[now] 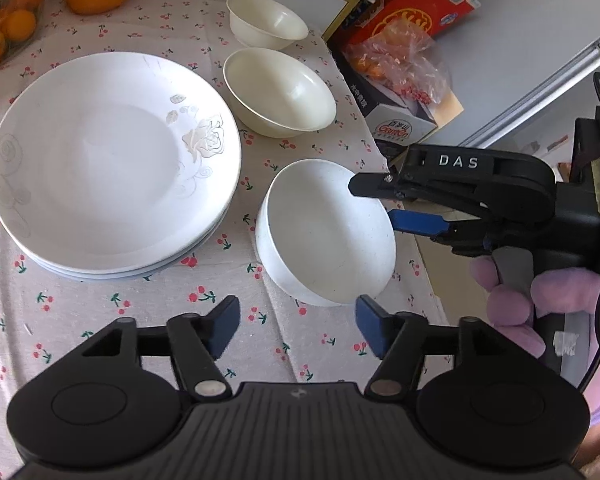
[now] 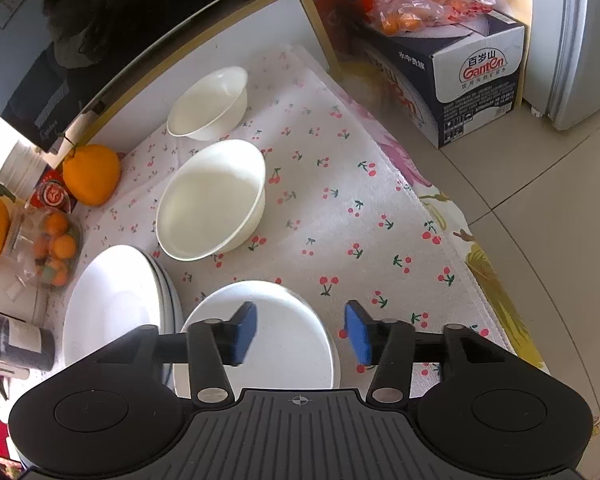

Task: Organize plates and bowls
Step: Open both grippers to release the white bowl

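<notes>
On the cherry-print cloth (image 1: pixel 148 312) covering the tabletop, the left wrist view shows a stack of plates (image 1: pixel 114 160), the top one carrying a pale rose pattern. Beside it to the right stands the near white bowl (image 1: pixel 326 232), with a middle cream bowl (image 1: pixel 280 92) and a small far bowl (image 1: pixel 266 20) lined up behind it, each apart from the next. The left hand-held gripper (image 1: pixel 298 326) hangs above the cloth with its jaws spread wide and nothing between them, just short of the near bowl's rim. The right hand-held gripper (image 1: pixel 374 204) comes in from the side; its upper finger lies over the bowl's rim and its blue-padded lower finger sits outside the wall, the rim between them but not yet pinched.

From the right wrist view, the right hand-held gripper (image 2: pixel 300 332) is likewise parted, its blue pads (image 2: pixel 358 332) straddling the near bowl's right rim (image 2: pixel 324 320). The plate stack (image 2: pixel 112 312) lies to the left, the other two bowls (image 2: pixel 212 200) ahead. An orange (image 2: pixel 92 174) and a water carton (image 2: pixel 476 80) sit at the margins.

These bowls look like glazed ceramic: stiff, smooth, likely slippery and breakable. The rim wall is the sensible place to pinch, one pad inside and one outside, with a firm grip before lifting it into the larger cream bowl or onto a stack.
</notes>
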{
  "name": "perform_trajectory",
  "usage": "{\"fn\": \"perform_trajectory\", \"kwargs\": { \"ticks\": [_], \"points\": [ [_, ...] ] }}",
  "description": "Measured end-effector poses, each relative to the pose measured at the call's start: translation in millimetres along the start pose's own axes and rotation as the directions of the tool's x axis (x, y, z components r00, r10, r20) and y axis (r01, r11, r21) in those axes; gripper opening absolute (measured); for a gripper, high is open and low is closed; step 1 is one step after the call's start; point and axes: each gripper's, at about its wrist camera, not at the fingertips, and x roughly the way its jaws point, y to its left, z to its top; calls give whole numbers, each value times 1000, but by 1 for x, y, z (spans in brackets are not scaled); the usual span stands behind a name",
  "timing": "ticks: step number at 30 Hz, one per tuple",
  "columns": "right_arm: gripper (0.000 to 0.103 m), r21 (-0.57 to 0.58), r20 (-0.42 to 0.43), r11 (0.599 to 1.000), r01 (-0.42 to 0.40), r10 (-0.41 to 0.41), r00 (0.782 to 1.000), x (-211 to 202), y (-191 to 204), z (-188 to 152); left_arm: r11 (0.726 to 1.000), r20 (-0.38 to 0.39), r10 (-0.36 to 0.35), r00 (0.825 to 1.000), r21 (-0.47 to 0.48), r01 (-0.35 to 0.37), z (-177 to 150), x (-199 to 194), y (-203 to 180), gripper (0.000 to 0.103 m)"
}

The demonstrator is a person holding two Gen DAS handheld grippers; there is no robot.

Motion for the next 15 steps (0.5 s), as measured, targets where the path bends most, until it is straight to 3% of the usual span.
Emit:
{"fn": "perform_trajectory", "kwargs": {
  "ticks": [9,15],
  "points": [
    [69,36,14,999,-26,25,1000,-3,-3,4,999,-41,-1,999,49,3,2,-14,2,83],
    [76,67,35,996,-58,56,998,-5,-5,7,998,-2,-9,1000,65,9,9,-30,4,94]
  ]
}}
